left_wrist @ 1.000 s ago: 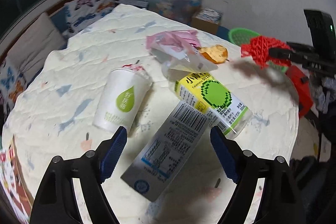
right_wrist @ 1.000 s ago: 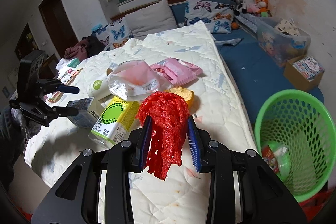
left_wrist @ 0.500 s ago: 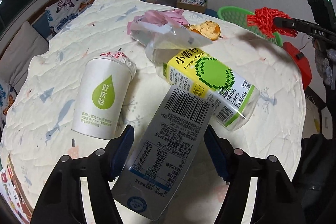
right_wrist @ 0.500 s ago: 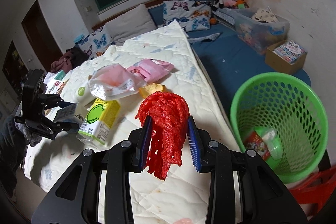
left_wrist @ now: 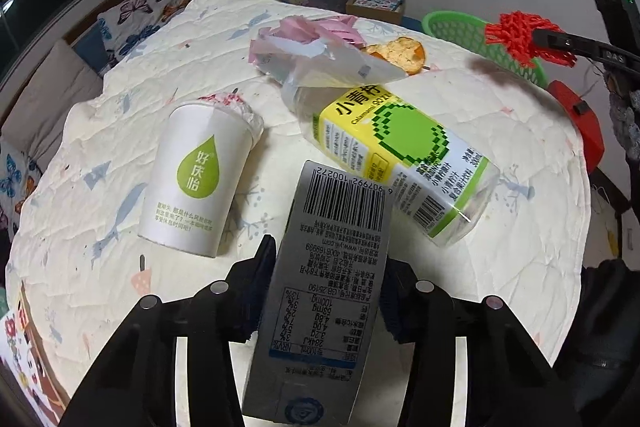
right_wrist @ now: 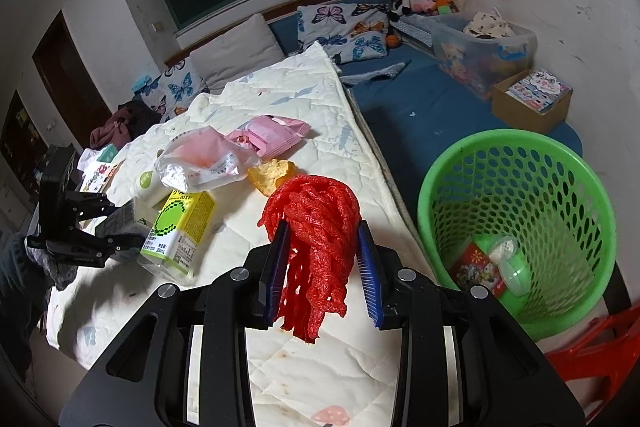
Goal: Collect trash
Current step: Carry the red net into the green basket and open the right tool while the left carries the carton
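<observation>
Both grippers hold trash over the bed.

The left gripper [left_wrist: 326, 287] is clamped on a grey carton [left_wrist: 332, 291], its far end touching the yellow-green bottle [left_wrist: 400, 155], with a paper cup [left_wrist: 200, 179] to the left. The right gripper [right_wrist: 322, 267] pinches a red net [right_wrist: 316, 227] above the quilt's [right_wrist: 280, 107] near edge; the green basket [right_wrist: 568, 163] stands on the right, nearby.

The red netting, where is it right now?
In the right wrist view the red netting is clamped in the right gripper, above the mattress edge, with the green basket to its right.
</observation>
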Available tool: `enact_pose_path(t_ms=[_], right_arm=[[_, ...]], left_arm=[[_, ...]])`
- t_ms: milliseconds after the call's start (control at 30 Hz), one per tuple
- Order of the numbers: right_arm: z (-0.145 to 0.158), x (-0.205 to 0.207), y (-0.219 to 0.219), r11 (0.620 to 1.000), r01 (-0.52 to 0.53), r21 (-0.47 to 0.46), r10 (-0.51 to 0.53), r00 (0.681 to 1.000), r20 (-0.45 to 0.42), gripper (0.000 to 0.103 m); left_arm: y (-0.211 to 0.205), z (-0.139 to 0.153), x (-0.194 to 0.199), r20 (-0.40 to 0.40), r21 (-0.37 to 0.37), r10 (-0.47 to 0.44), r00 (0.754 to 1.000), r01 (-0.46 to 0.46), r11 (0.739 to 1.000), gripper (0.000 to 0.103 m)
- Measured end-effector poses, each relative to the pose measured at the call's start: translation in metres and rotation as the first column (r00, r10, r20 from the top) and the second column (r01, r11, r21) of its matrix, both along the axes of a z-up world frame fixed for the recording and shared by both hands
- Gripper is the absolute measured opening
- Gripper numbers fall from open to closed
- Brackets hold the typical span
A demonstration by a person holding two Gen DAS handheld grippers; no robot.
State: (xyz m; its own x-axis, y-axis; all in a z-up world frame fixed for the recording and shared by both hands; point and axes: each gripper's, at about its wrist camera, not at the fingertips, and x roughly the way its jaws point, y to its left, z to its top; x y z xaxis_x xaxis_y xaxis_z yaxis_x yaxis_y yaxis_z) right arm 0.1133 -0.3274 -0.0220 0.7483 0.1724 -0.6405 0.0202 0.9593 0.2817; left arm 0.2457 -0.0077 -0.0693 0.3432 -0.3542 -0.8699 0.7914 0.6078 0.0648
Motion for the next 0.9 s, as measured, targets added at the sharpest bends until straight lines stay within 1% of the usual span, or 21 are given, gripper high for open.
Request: enact_pose_path(t_ms=[167,233,333,433,533,733,900], right_arm=[[0.001,-0.004,-0.01,1.0,0.025,0.007,-0.025,1.0,0.007,0.034],[0.001,-0.006,-0.014,0.999,0.036,0.011,-0.036,0.999,0.01,0.034],[0.001,-0.01,-0.023,0.998,0.057,0.008,-0.057,0.998,0.013,0.034],[-0.001,-0.013,-0.035,0.997,0.079,0.006,-0.079,0.997,0.014,0.034],[-0.003,-0.016,-0.049,0.995,0.103,0.0,-0.103,0.995,0.01,0.034],[-0.01,-0.018,-0.087,0.985,0.164,-0.049,-0.165,0.986,-0.011,0.034],[-0.023,-0.018,-0.118,0.975,0.204,-0.084,-0.208,0.977,-0.037,0.034]], left_arm=[[0.004,0.003,-0.001,0.002,-0.022,0.071,0.997,-0.071,0.997,0.045],[0.008,0.008,-0.002,-0.015,-0.047,0.105,0.994,-0.106,0.993,0.045],[0.011,0.015,-0.004,-0.015,-0.053,0.142,0.99,-0.142,0.988,0.045],[0.015,0.026,-0.007,-0.038,-0.074,0.189,0.981,-0.191,0.979,0.044],[0.016,0.044,-0.013,-0.044,-0.116,0.22,0.974,-0.224,0.968,0.044],[0.002,0.076,-0.026,-0.042,-0.209,0.225,0.973,-0.229,0.951,0.045],[-0.032,0.091,-0.032,-0.049,-0.262,0.2,0.979,-0.205,0.943,0.045]])
